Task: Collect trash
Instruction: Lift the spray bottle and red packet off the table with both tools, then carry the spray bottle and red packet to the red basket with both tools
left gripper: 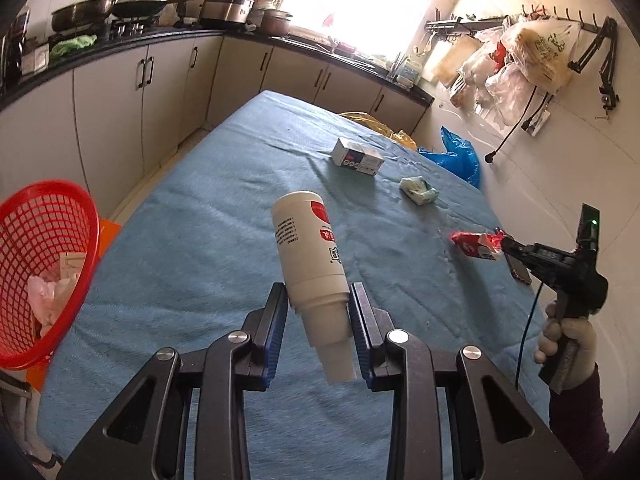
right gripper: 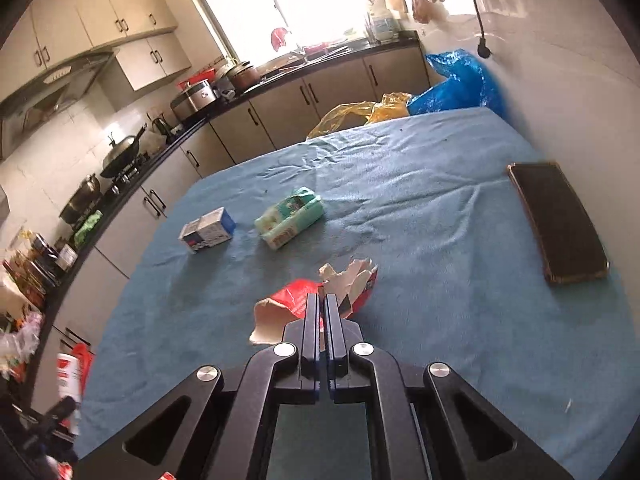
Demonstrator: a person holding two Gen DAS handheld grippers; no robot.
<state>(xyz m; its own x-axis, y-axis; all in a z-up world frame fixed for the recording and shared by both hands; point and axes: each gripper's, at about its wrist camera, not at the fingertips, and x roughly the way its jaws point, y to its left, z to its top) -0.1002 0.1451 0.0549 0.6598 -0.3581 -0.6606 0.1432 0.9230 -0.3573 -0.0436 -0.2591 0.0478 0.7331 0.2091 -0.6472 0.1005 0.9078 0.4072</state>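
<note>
A white paper cup stack with a red label point(left gripper: 308, 248) hangs tilted above the blue tablecloth point(left gripper: 192, 248), and my left gripper point(left gripper: 318, 300) is shut on its narrow lower part. The red mesh basket point(left gripper: 52, 216) stands off the table's left edge with crumpled paper inside. My right gripper point(right gripper: 322, 300) is shut on a torn red-and-white wrapper point(right gripper: 290, 298), lifted a little off the cloth. In the left wrist view, the right gripper point(left gripper: 500, 242) holds this wrapper point(left gripper: 470, 244) at the table's right side. A small box point(right gripper: 208, 230) and a green tissue pack point(right gripper: 290, 216) lie further back.
A dark phone point(right gripper: 560, 220) lies near the table's right edge by the wall. Blue point(right gripper: 460, 84) and yellow point(right gripper: 360, 114) plastic bags sit at the far end. Kitchen counters with pots run along the left and back. A gloved hand point(left gripper: 568, 340) holds the right gripper's handle.
</note>
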